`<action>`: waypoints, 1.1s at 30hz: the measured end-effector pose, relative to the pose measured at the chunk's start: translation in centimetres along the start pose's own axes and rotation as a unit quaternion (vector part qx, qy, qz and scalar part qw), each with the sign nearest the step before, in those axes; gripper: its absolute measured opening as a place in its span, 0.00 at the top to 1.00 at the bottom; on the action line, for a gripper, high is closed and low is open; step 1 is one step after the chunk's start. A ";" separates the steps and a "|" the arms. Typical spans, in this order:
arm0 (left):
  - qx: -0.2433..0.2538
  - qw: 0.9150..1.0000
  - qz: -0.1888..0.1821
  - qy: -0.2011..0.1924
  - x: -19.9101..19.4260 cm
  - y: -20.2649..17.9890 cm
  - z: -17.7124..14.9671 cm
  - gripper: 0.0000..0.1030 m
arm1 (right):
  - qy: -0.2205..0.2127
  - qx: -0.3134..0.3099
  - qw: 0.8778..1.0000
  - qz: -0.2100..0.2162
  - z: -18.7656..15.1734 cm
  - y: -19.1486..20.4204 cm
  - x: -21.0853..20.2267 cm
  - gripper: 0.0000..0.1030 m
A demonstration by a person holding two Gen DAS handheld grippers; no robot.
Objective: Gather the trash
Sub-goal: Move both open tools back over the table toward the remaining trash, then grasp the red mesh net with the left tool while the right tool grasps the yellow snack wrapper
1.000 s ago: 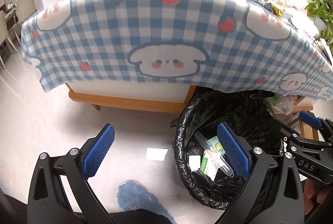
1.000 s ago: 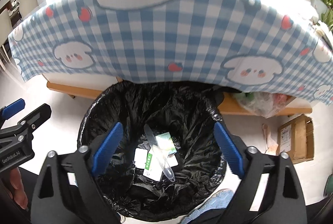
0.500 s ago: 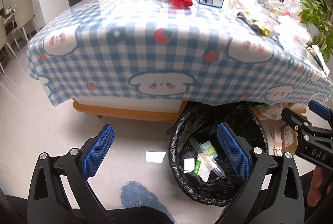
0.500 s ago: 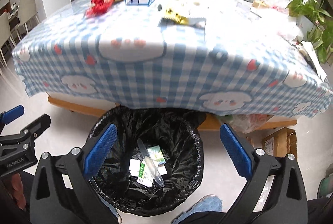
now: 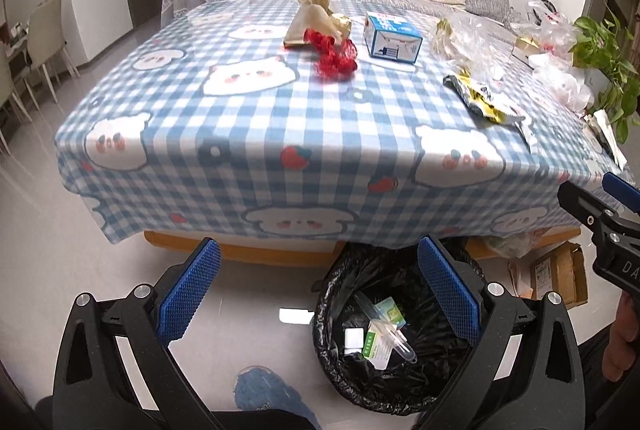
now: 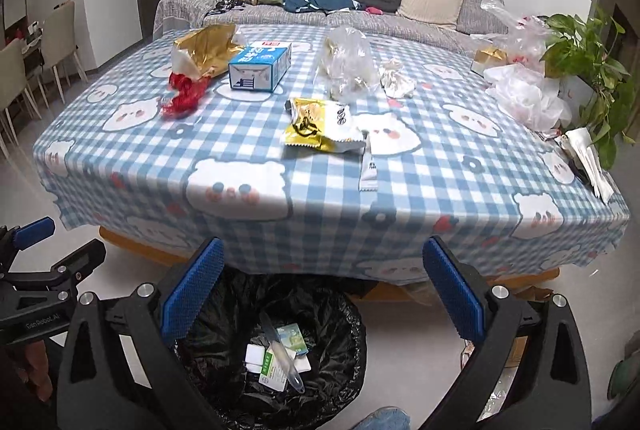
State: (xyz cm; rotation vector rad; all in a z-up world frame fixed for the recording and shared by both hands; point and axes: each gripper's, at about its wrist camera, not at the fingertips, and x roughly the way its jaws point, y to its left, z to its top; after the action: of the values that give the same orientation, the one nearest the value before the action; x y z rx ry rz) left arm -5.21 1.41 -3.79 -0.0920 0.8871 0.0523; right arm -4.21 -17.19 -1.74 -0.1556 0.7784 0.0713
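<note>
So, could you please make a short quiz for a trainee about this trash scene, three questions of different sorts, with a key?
1. True or false: the left tool is shut on a wrapper.
2. Which lies nearest the table's front edge? A) blue and white carton B) small white sachet C) red mesh
3. Fill in: the trash bin on the floor is lined with a ____ bag.

Key
1. False. Both the left tool and the right tool are open and empty.
2. B.
3. Black. It already holds some paper packets and a clear plastic tube.
</note>
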 end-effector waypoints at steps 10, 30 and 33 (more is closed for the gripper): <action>0.001 1.000 0.005 -0.006 1.5 -0.1 4.7 0.06 | 0.002 0.028 1.000 0.005 3.9 -2.6 2.5 0.08; 0.000 1.000 0.009 0.000 9.8 -0.7 14.5 0.06 | 0.031 0.032 0.999 0.011 8.8 -1.8 10.2 0.08; 0.005 1.000 0.014 0.002 10.7 -0.8 15.9 0.06 | 0.037 0.029 0.999 0.011 9.4 -1.5 11.2 0.08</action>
State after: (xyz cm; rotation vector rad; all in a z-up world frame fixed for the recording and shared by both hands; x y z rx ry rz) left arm 13.81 2.27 -2.05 -0.0700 0.8928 0.0747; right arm 10.44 -17.08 -2.91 -0.0947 0.8559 0.0634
